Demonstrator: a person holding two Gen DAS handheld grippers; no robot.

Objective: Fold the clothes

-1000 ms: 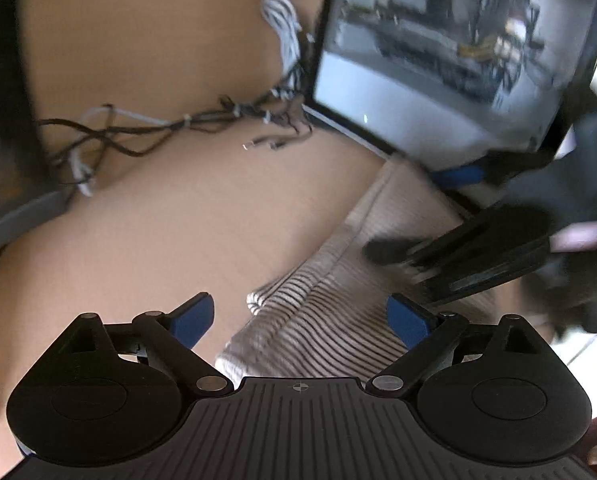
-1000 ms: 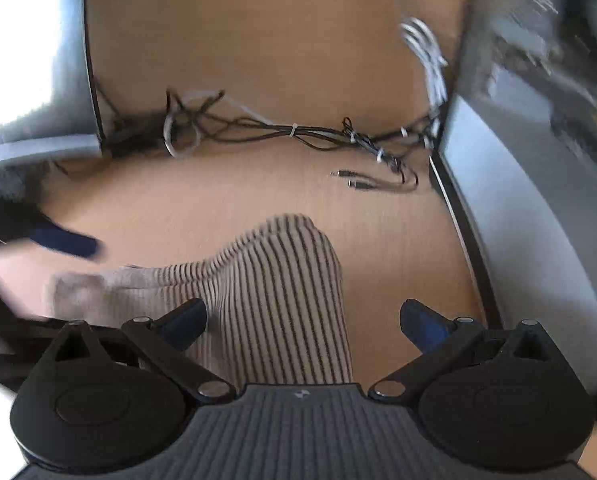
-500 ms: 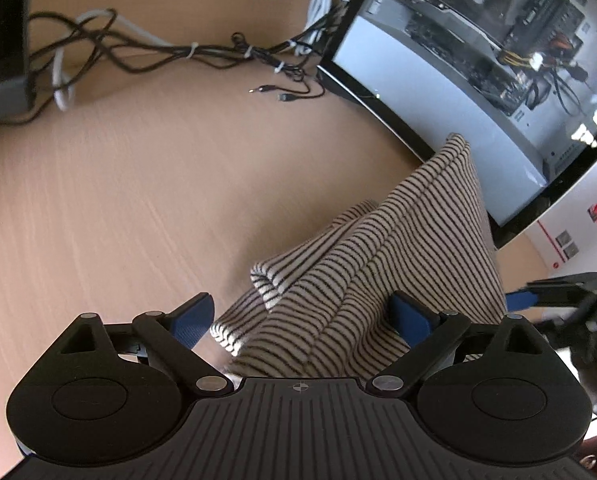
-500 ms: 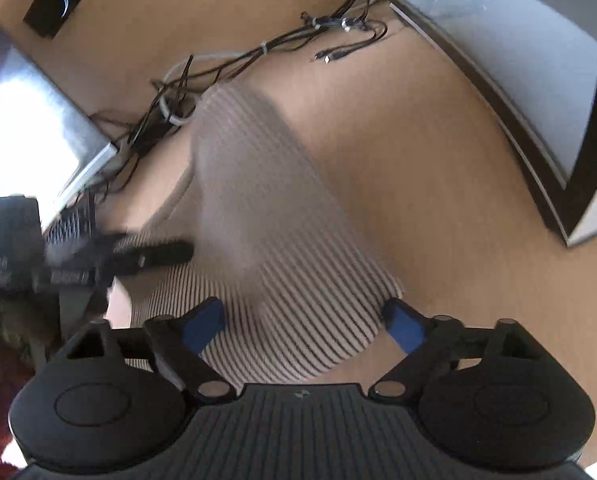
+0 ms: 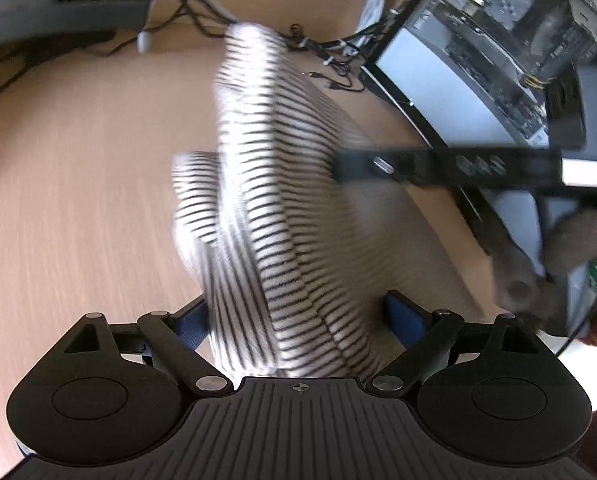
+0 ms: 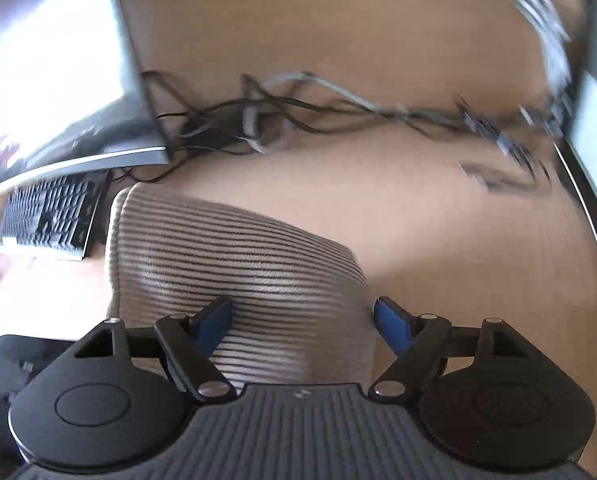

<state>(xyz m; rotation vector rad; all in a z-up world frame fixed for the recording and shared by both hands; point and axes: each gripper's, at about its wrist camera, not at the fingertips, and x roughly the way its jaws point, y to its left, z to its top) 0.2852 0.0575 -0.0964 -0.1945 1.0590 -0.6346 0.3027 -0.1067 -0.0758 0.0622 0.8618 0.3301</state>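
A: Where's the striped garment (image 5: 274, 216)?
B: Bunched over the middle of the wooden desk (image 5: 78, 184), running up between the left gripper (image 5: 302, 316) fingers.
A: Clenched?
B: No, both spread; cloth also lies between the right gripper (image 6: 302, 320) fingers

The left gripper (image 5: 298, 316) has its blue pads spread wide, with the striped garment (image 5: 274, 208) bunched between them and rising ahead over the wooden table (image 5: 78, 184). Ahead to the right, the right gripper (image 5: 446, 168) reaches in, touching the cloth. Tangled cables (image 5: 330, 46) lie beyond.
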